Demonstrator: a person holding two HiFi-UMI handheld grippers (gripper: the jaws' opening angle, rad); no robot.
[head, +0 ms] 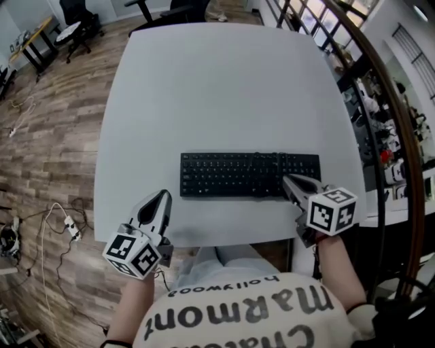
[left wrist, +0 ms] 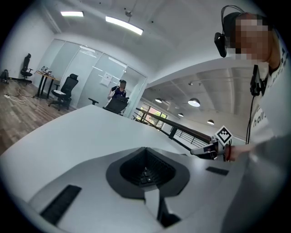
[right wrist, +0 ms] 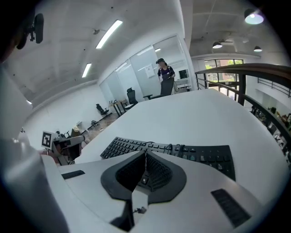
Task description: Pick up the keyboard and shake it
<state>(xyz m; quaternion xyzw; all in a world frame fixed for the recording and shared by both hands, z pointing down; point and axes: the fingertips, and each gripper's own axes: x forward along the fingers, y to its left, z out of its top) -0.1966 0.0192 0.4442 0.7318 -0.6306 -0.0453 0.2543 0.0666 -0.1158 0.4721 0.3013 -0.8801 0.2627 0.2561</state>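
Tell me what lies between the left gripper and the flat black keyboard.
Nothing but bare white table top. The head view shows the left gripper just short of the keyboard's near-left corner.

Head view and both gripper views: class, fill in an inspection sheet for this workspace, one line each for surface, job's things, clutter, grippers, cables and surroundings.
Surface: white table, bare apart from the keyboard.
Job's things: black keyboard lying flat near the table's front edge, not lifted.
Clutter: nothing seen.
Grippers: left gripper shut, empty, left of the keyboard and apart from it; right gripper shut, empty, tip at the keyboard's right end, contact unclear.
Cables: loose cables and a power strip on the wood floor.
Surroundings: office chairs behind; railing on the right.
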